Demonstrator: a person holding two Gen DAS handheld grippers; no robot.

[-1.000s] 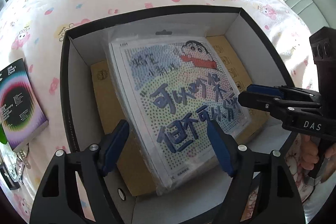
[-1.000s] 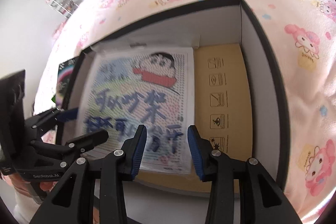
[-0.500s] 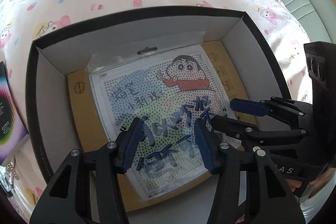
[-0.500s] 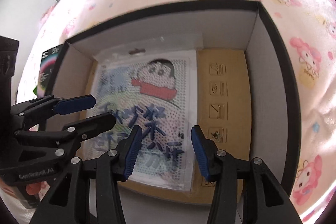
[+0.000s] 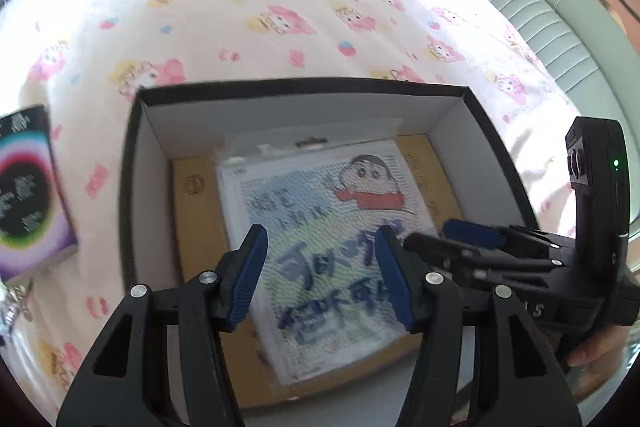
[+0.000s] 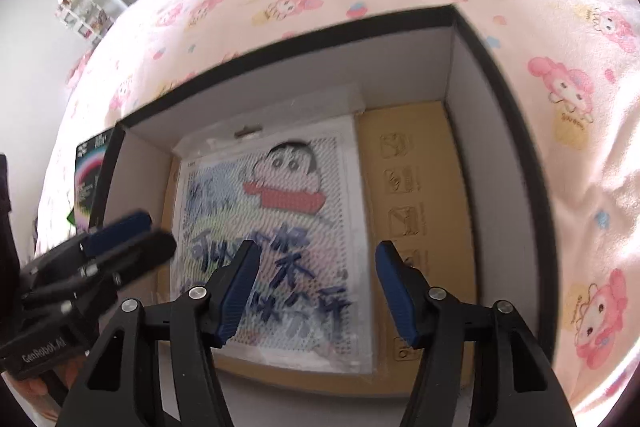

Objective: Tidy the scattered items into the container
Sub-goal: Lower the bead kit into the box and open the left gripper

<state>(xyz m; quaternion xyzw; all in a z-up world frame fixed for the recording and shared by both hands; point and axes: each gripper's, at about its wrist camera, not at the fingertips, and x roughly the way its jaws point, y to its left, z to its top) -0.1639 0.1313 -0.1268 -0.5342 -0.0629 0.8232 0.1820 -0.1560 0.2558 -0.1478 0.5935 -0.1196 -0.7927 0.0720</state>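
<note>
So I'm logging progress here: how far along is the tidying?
Done: the cartoon picture pack lies flat in the box, on brown cardboard. In hand: nothing; the left claw and right claw hover over it with jaws opening and empty. Left: the dark booklet beside the box on the bedsheet, plus something shiny at the frame edge, too cut off to name.
</note>
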